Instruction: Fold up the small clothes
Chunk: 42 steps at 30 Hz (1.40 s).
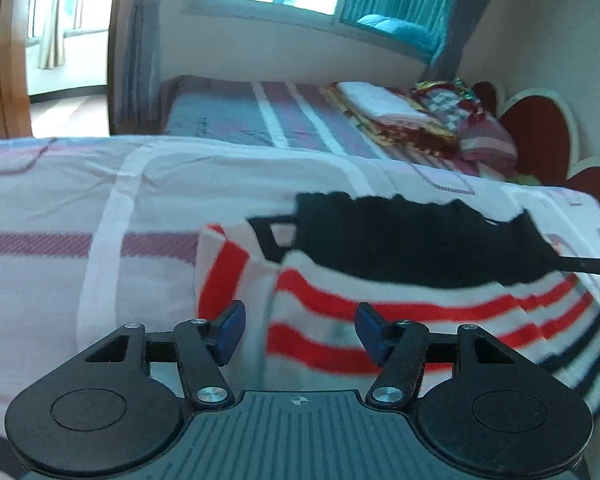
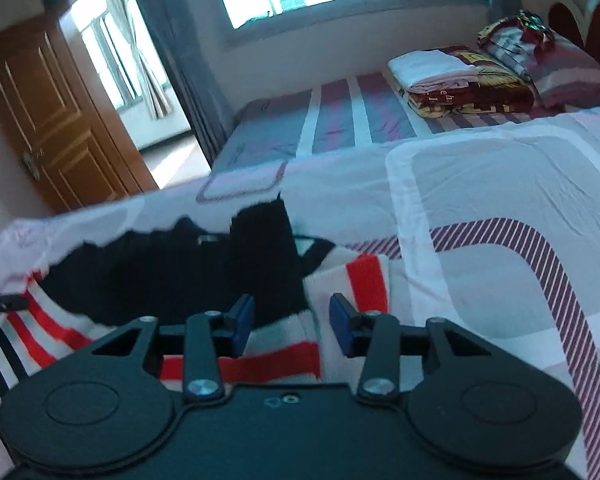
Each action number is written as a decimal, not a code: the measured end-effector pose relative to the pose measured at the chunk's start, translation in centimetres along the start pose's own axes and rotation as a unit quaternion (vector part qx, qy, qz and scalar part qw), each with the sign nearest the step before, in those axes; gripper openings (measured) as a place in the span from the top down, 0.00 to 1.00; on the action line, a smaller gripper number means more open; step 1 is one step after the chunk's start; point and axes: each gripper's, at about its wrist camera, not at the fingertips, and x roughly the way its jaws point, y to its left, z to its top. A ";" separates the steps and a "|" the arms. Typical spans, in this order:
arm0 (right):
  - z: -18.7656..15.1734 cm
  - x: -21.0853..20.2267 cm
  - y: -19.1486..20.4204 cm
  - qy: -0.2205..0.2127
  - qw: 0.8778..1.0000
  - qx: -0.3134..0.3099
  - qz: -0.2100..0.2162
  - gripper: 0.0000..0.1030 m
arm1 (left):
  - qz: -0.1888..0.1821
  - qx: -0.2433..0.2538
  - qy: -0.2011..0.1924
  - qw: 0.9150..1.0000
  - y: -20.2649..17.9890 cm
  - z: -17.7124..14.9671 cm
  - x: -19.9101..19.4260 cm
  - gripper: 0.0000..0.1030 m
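Note:
A small knitted garment (image 1: 420, 308) with white, red and dark stripes and a black upper part (image 1: 400, 240) lies partly folded on the pale patterned quilt (image 1: 80, 200). My left gripper (image 1: 300, 332) hovers over its near left part with the blue pads (image 1: 232, 332) well apart and the striped cloth showing between them, not pinched. In the right wrist view the same garment (image 2: 140, 272) lies to the left and ahead. My right gripper (image 2: 292, 328) is open over the garment's right end, near a red-striped sleeve (image 2: 364, 280), and its pads (image 2: 342, 328) touch nothing.
A thin black bar (image 1: 592, 266) pokes in over the garment's far side; it also shows as a black bar (image 2: 4, 304) at the left edge. Beyond the quilt is a second bed (image 2: 340, 128) with folded blankets (image 2: 460, 80) and a red headboard (image 1: 536, 140). A wooden door (image 2: 48, 120) stands far left.

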 end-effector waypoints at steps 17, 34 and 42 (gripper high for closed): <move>-5.5 -6.8 -1.9 0.036 0.996 0.049 0.067 0.71 | -0.043 -0.069 -0.002 0.997 2.5 -5.4 -5.0 0.60; -6.2 -6.7 -1.8 0.048 0.998 0.039 0.026 0.92 | -0.024 -0.103 -0.009 0.994 3.4 -7.0 -5.9 0.93; -3.8 -8.6 -2.0 -0.019 0.999 0.037 0.005 0.71 | 0.005 -0.053 -0.081 0.995 1.7 -3.4 -8.3 0.46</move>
